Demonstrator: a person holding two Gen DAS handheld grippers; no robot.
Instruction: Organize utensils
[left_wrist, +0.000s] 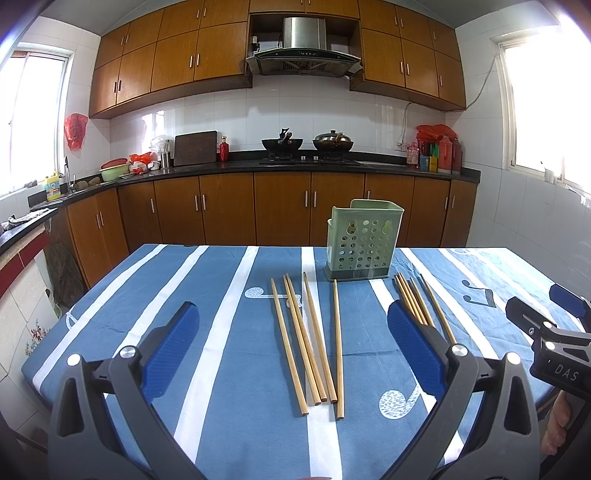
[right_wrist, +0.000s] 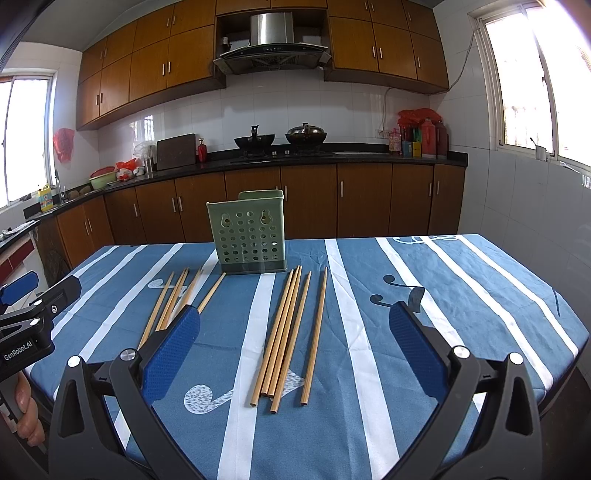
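A green perforated utensil holder (left_wrist: 362, 240) (right_wrist: 252, 236) stands upright at the far side of the table. Two groups of wooden chopsticks lie flat in front of it: the left group (left_wrist: 308, 339) (right_wrist: 173, 299) and the right group (left_wrist: 421, 302) (right_wrist: 290, 336). My left gripper (left_wrist: 291, 325) is open and empty above the left group. My right gripper (right_wrist: 295, 328) is open and empty above the right group. Each gripper shows at the edge of the other's view: the right gripper (left_wrist: 546, 314), the left gripper (right_wrist: 40, 291).
The table carries a blue cloth with white stripes (left_wrist: 207, 295) (right_wrist: 443, 295). Its edges drop off at left, right and far side. Behind it runs a kitchen counter (left_wrist: 295, 166) with woks, bottles and wooden cabinets.
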